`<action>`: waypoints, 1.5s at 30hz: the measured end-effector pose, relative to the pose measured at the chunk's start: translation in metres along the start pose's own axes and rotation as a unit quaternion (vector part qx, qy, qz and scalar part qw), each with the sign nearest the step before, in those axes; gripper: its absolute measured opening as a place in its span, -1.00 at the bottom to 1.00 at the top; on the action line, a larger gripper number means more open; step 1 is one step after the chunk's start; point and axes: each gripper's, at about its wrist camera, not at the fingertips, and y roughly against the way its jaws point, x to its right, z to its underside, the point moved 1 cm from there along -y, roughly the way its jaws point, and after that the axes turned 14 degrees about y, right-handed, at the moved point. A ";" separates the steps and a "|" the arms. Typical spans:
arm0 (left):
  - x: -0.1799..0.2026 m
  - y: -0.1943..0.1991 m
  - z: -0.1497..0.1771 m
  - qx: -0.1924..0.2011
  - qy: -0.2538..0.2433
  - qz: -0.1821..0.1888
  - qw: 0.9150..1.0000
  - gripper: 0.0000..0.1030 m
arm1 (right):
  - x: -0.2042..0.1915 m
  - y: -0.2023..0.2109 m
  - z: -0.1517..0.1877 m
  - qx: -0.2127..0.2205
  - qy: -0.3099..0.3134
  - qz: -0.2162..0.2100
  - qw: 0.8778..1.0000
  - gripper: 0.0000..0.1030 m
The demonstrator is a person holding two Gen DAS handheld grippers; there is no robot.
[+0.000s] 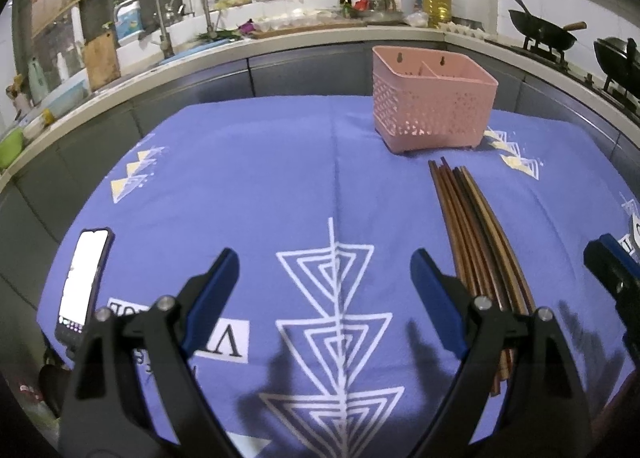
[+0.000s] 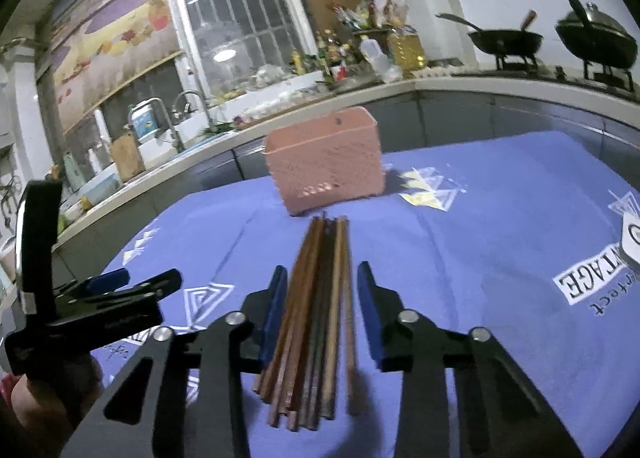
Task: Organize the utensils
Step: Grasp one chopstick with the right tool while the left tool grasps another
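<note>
The right gripper (image 2: 322,310) is released, its jaws on both sides of the wooden chopsticks (image 2: 320,322) that lie on the tabletop (image 2: 500,238). The left gripper (image 1: 324,282) is released too, over bare cloth. The pink utensil basket (image 2: 326,168) stands at 12 o'clock, just beyond the chopstick tips.

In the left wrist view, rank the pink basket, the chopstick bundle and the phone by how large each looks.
1. pink basket, clearly the largest.
2. chopstick bundle and phone: too close to rank. The bundle runs longer but is thin and partly hidden behind a left gripper finger; the phone lies nearer the camera.
</note>
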 end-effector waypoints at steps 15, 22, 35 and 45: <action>0.017 -0.030 0.005 -0.090 -0.013 0.078 0.993 -0.07 | 0.009 -0.029 0.016 -0.087 0.018 -0.029 0.996 -0.52; 0.043 -0.043 0.019 -0.138 -0.046 0.118 0.982 -0.33 | 0.002 -0.046 0.031 -0.132 0.057 -0.021 0.989 -0.63; 0.067 -0.056 0.031 -0.159 -0.075 0.117 0.977 -0.33 | 0.001 -0.055 0.041 -0.150 0.092 0.000 0.984 -0.63; 0.077 -0.062 0.034 -0.153 -0.095 0.097 0.979 -0.33 | 0.004 -0.056 0.040 -0.147 0.091 -0.005 0.985 -0.63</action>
